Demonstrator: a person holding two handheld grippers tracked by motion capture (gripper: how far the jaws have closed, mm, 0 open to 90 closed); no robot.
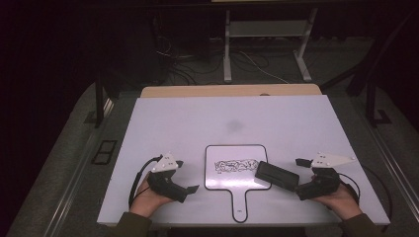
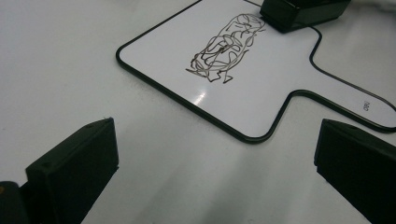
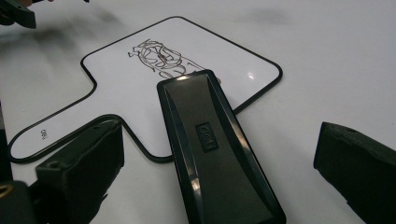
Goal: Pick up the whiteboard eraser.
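Observation:
A small white handled whiteboard (image 1: pixel 232 178) (image 2: pixel 261 88) (image 3: pixel 116 88) lies flat near the table's front edge, with a black scribble (image 1: pixel 236 165) (image 2: pixel 224 49) (image 3: pixel 159 58) across its middle. A black eraser (image 1: pixel 276 176) (image 2: pixel 303 11) (image 3: pixel 210 149) rests partly on the board's right corner, its other end on the table. My right gripper (image 1: pixel 300 177) (image 3: pixel 222 140) stands open; the eraser's near end lies between its jaws and the pads stay clear of it. My left gripper (image 1: pixel 187 176) (image 2: pixel 217 154) is open to the left of the board, with bare table between its jaws.
The white table top (image 1: pixel 197 123) carries a faint grey smudge (image 1: pixel 234 126) behind the board. A wooden strip (image 1: pixel 227 91) runs along its far edge. Beyond it, cables and a metal stand (image 1: pixel 267 39) sit on the dark floor.

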